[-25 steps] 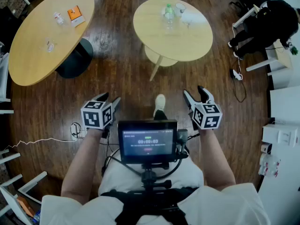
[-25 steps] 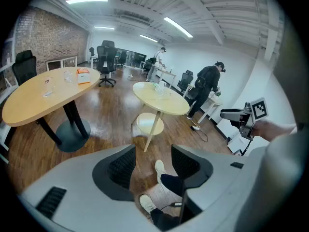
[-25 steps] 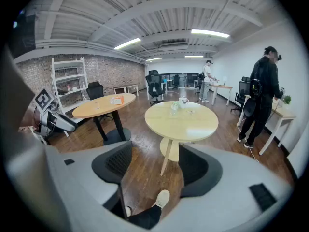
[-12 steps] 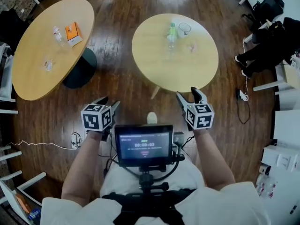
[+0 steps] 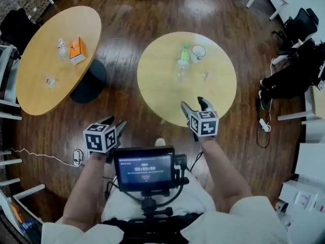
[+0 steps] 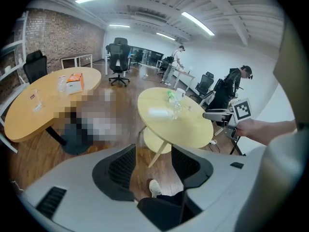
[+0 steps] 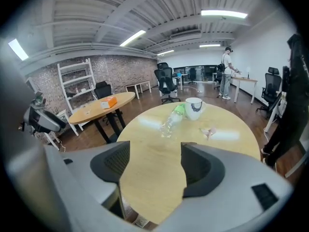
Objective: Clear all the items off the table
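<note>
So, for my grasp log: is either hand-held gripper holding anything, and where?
Nothing. The left hand-held gripper stands open, empty; the right hand-held gripper has just been opening, nothing between its jaws.

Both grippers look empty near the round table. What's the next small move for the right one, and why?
Probably ease the right gripper forward toward the bottle lying on the round table: its jaws have just been opening, nothing is between them, and the bottle lies almost straight ahead.
</note>
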`<state>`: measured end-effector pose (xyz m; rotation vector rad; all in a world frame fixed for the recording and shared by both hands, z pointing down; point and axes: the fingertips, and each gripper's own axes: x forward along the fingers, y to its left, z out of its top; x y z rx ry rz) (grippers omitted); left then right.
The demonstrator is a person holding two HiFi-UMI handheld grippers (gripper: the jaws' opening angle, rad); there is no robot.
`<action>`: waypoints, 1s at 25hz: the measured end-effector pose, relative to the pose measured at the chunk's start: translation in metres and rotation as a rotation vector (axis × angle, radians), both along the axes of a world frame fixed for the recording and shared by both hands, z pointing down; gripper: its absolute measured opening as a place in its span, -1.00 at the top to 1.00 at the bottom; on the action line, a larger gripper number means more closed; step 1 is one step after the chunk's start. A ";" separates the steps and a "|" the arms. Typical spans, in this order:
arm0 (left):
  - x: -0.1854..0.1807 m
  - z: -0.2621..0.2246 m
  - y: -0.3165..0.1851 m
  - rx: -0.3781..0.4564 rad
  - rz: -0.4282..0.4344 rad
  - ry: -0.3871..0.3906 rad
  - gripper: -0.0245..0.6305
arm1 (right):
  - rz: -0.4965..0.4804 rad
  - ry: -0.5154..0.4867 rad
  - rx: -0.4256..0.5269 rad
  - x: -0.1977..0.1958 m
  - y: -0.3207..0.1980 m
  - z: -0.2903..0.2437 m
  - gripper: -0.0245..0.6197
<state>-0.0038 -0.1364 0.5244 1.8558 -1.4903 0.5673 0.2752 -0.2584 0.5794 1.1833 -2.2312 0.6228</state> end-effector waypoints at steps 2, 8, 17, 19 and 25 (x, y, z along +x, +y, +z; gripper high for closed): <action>-0.006 0.000 -0.001 -0.021 -0.013 -0.001 0.20 | -0.010 -0.009 -0.008 -0.012 -0.014 0.006 -0.13; -0.019 -0.018 -0.023 -0.014 -0.055 -0.043 0.20 | -0.033 -0.032 -0.010 -0.038 -0.067 0.014 -0.19; -0.056 -0.015 -0.010 -0.036 -0.158 -0.028 0.20 | 0.014 0.080 -0.083 -0.065 -0.148 0.064 -0.31; -0.065 -0.009 -0.009 -0.038 -0.178 -0.021 0.20 | 0.032 0.118 -0.106 -0.064 -0.160 0.078 -0.31; -0.088 0.001 -0.013 -0.032 -0.181 -0.019 0.20 | 0.071 0.224 -0.155 -0.050 -0.172 0.113 -0.22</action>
